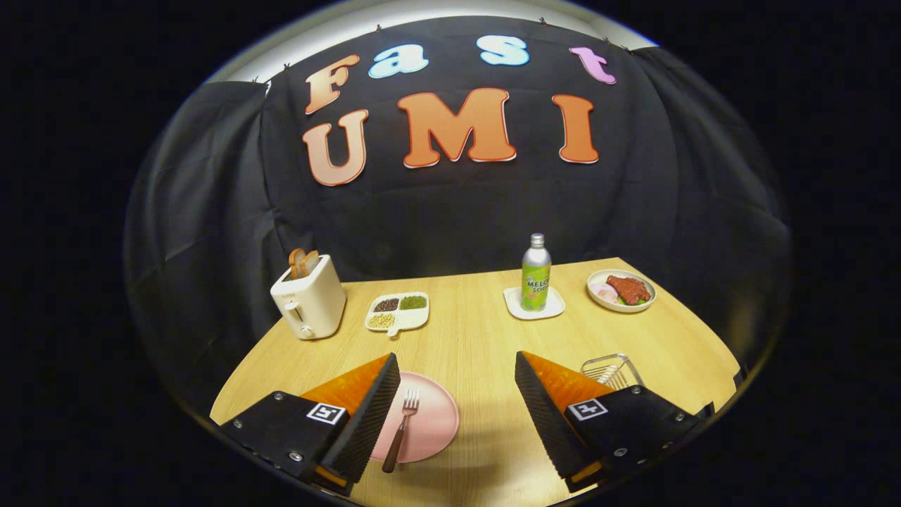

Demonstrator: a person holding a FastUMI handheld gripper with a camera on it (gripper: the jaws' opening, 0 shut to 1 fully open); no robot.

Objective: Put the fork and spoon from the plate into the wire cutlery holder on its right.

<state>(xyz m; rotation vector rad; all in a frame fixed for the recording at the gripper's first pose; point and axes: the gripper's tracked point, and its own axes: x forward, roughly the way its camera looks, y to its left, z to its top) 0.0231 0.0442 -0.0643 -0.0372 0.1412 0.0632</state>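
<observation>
Fingers of the gripper stand spread wide, holding nothing, with bare table showing between them. At about nine o'clock from the gap, partly hidden by the left finger, lies the pink plate; on it the fork rests with tines toward twelve and its dark handle toward six. The spoon I cannot make out. At about two o'clock, behind the right finger, sits the wire cutlery holder. Farther out, toward twelve, stand a bottle on a coaster, a dish of food, a divided tray and a toaster. To do this step well, I judge the gripper should swing toward nine, straddle the handle crosswise, and close low near the plate.
</observation>
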